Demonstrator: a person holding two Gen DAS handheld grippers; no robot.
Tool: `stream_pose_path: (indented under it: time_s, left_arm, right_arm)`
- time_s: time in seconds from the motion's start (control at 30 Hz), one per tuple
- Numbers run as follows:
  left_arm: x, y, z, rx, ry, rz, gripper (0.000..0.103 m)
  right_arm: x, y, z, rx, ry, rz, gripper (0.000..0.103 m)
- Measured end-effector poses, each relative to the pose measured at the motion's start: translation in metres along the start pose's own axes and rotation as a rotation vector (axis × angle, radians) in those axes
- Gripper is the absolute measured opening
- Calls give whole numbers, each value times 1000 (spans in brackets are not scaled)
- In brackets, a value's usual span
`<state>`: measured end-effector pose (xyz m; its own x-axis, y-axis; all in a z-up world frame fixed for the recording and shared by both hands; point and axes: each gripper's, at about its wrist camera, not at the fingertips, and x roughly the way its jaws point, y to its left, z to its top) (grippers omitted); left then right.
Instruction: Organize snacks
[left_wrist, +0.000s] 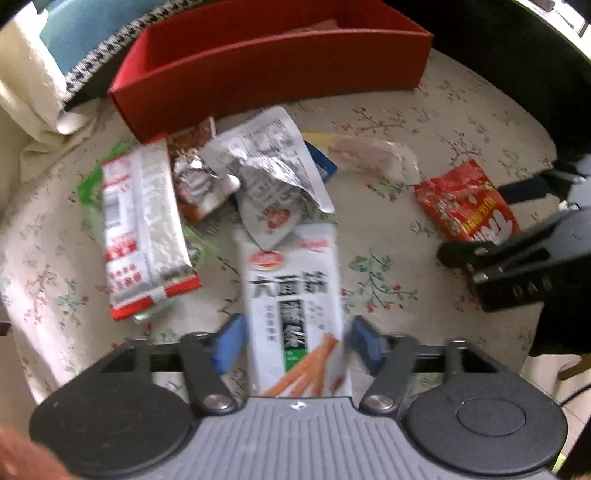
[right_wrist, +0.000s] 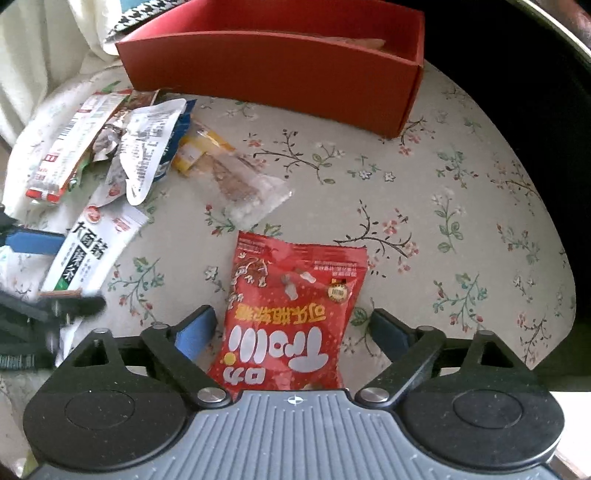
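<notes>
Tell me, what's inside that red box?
Over the red box wall, only a pale packet shows at the right end. The front wall hides the floor and the rest of the inside, so more snacks may lie there unseen.

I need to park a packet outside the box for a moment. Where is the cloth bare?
Bare cloth lies right of the red Trolli bag, below the red box. Crowded: the packet pile on the left, around the white strip-snack packet.

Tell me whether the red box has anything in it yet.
Not empty: over the red box's front wall, a pale packet shows at its right end. The rest of the inside is hidden, so cannot tell how full.
</notes>
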<state>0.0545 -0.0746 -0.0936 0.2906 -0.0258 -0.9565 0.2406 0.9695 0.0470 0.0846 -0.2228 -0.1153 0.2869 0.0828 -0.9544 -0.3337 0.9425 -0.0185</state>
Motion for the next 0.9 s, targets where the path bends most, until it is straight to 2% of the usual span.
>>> stream_pose_path:
  time_s: [0.1, 0.23, 0.43, 0.9]
  left_arm:
    - [-4, 3, 0, -14, -8, -31, 41]
    - [-4, -2, -3, 2, -10, -47, 40]
    - [-9, -14, 0, 12, -47, -69, 39]
    - [-36, -7, 16, -17, -147, -114, 39]
  right_arm:
    - [-5, 5, -2, -7, -16, 9, 76]
    - [-9, 10, -8, -9, -25, 8, 70]
    - [-14, 8, -9, 9, -41, 12, 68]
    - [-41, 1, 3, 52, -146, 33, 67]
